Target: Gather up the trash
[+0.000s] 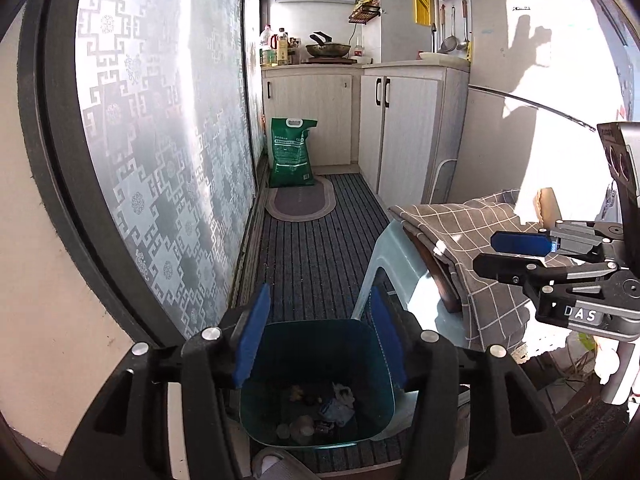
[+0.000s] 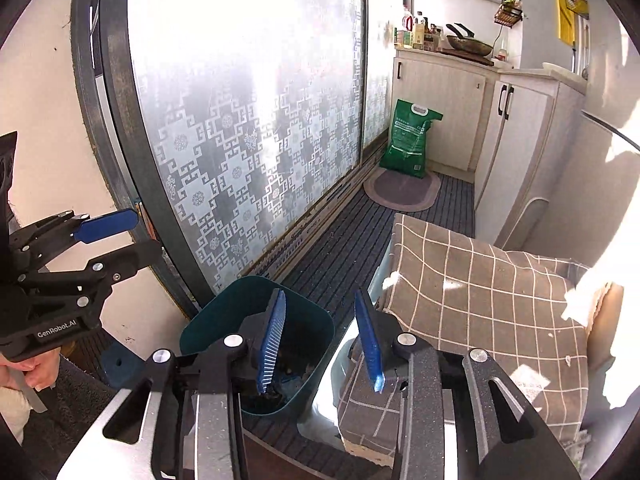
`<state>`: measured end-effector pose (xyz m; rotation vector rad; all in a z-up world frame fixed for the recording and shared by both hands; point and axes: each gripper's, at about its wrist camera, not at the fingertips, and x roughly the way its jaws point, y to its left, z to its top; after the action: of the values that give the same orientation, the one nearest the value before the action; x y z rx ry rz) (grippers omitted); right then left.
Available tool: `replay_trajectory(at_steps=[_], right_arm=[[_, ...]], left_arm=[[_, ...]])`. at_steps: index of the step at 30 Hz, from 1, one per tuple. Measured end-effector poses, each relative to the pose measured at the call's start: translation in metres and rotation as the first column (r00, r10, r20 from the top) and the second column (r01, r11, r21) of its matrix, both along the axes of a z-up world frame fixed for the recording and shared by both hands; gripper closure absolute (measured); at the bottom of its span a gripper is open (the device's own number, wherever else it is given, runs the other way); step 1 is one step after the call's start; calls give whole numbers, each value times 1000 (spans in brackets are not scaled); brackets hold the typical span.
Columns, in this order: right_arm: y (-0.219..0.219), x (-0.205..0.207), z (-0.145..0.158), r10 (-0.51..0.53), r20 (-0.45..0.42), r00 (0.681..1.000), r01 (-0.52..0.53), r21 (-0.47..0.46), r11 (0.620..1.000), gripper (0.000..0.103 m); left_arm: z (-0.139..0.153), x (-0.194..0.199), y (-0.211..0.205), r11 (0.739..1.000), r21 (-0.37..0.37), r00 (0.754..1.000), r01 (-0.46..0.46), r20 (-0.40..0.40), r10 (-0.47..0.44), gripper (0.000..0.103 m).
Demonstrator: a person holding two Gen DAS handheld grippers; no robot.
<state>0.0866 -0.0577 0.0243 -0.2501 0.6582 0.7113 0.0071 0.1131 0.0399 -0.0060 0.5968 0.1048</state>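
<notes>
A dark green trash bin (image 1: 320,384) stands on the floor below my left gripper (image 1: 320,344), which is open and empty with its blue pads either side of the bin's mouth. Crumpled paper and small scraps of trash (image 1: 328,404) lie in the bin's bottom. My right gripper (image 2: 324,344) is open and empty, above the bin's right rim (image 2: 316,320) and next to the stool. It also shows in the left wrist view (image 1: 504,252), open, over the checked cloth.
A pale plastic stool (image 1: 384,280) with a brown checked cloth (image 2: 480,288) stands right of the bin. A frosted patterned sliding door (image 1: 160,160) runs along the left. A green sack (image 1: 292,152), an oval mat (image 1: 300,200) and white cabinets (image 1: 400,132) lie further back.
</notes>
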Motion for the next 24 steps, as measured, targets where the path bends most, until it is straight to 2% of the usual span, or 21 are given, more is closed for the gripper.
replay_trajectory(at_steps=[2, 4, 8, 10, 12, 16, 19, 24], right_arm=[[-10, -8, 5, -5, 12, 1000, 4, 11, 1000, 62], [-19, -16, 7, -18, 28, 999, 18, 15, 1000, 50], [-37, -33, 11, -23, 47, 999, 21, 36, 999, 45], [-51, -41, 11, -45, 56, 997, 42, 59, 997, 35], [-64, -49, 10, -74, 60, 995, 69, 81, 994, 28], [-87, -67, 12, -109, 82, 991, 100, 109, 989, 10], [-100, -75, 10, -127, 81, 989, 117, 124, 985, 4], [-99, -73, 1, -135, 69, 988, 128, 98, 987, 4]], left_arm=[[1, -5, -3, 1000, -5, 1000, 5, 10, -5, 43], [1, -10, -6, 1000, -2, 1000, 0, 23, 0, 36], [1, -21, -13, 1000, 6, 999, -6, 50, 6, 25], [1, -27, -16, 1000, 11, 998, -8, 64, 8, 20], [3, -34, -20, 1000, 7, 996, -24, 85, 23, 10], [5, -50, -26, 999, -20, 992, -47, 114, 49, 5], [3, -56, -28, 996, -20, 990, -86, 107, 88, 3], [3, -58, -31, 995, -26, 992, -98, 78, 100, 3]])
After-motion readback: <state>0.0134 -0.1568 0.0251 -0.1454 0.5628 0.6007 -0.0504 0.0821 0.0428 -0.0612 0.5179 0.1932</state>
